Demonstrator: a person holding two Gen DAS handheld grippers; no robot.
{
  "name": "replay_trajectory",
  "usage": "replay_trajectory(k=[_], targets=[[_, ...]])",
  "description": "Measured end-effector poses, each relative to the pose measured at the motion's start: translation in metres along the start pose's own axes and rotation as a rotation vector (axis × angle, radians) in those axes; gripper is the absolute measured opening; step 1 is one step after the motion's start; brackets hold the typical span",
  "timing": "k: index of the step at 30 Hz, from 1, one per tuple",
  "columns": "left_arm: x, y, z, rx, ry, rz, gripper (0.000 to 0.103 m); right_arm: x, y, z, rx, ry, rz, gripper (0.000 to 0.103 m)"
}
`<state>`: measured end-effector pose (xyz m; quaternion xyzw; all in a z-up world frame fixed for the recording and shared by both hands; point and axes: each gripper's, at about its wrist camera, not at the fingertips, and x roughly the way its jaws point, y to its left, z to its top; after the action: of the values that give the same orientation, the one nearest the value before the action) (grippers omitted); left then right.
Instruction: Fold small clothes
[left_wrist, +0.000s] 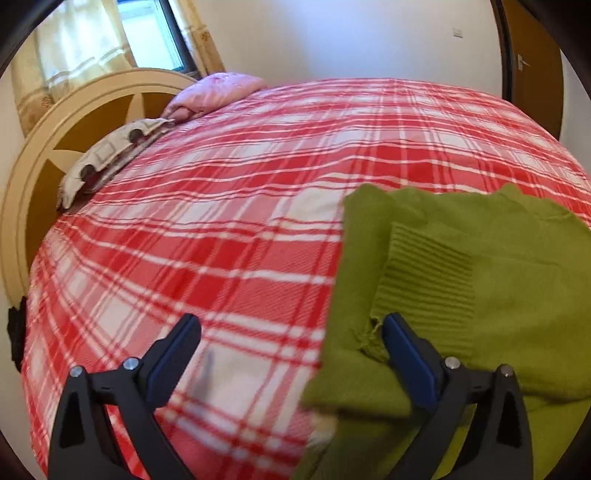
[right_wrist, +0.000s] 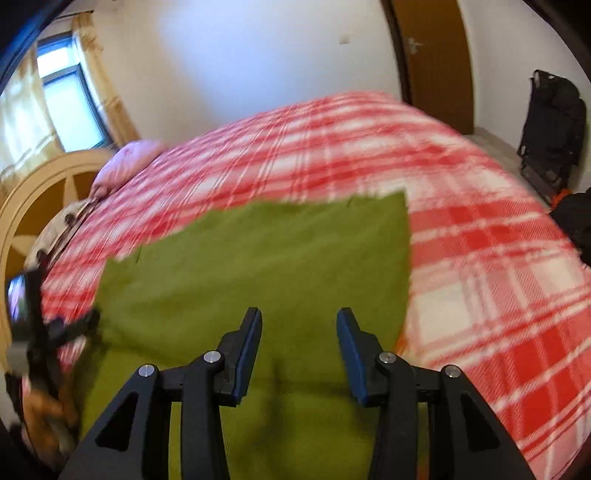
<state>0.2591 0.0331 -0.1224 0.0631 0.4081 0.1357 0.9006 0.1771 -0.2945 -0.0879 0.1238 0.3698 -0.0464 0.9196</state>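
Green sweater (right_wrist: 258, 266) lies on the plaid bed (left_wrist: 221, 229), near edge, already partly folded: a ribbed cuff (left_wrist: 428, 273) sits across its body. Both left tongs (left_wrist: 291, 354) and right tongs (right_wrist: 299, 350) gape wide, holding nothing. I'd guess another fold remains. Beyond, bare blanket runs to the pillows (left_wrist: 110, 158).

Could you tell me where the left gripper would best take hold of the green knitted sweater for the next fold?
Probably at the ribbed cuff of the sleeve folded over the green knitted sweater. It lies flat just ahead of the open left gripper, its frayed edge facing the fingers, so come in low from the near-left side and pinch that edge.
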Motion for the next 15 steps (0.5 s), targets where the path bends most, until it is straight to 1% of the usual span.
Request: replay_trajectory(k=[2, 4, 5, 6, 8, 10, 13, 15], targets=[[-0.002, -0.004, -0.003, 0.015, -0.003, 0.016, 0.102, 0.024, -0.001, 0.015, -0.025, 0.040, -0.052, 0.044], [-0.003, -0.008, -0.005, 0.026, -0.016, 0.040, 0.102, 0.053, -0.004, 0.019, -0.045, 0.089, -0.122, 0.044], [-0.003, -0.010, -0.005, 0.029, -0.022, 0.052, 0.102, 0.067, -0.007, 0.018, -0.055, 0.118, -0.144, 0.044], [-0.003, -0.012, -0.005, 0.032, -0.030, 0.066, 0.102, 0.072, -0.007, 0.021, -0.068, 0.082, -0.142, 0.044], [-0.001, -0.014, -0.005, 0.044, -0.040, 0.084, 0.102, 0.082, -0.007, 0.029, -0.073, 0.083, -0.181, 0.049], [0.002, -0.015, -0.003, 0.051, -0.036, 0.100, 0.103, 0.092, -0.013, 0.037, -0.048, 0.083, -0.190, 0.052], [0.006, -0.014, -0.001, 0.048, -0.025, 0.084, 0.103, 0.101, -0.014, 0.045, -0.059, 0.090, -0.205, 0.055], [0.006, -0.012, -0.001, 0.039, -0.024, 0.076, 0.103, 0.095, -0.008, 0.042, -0.080, 0.091, -0.208, 0.055]])
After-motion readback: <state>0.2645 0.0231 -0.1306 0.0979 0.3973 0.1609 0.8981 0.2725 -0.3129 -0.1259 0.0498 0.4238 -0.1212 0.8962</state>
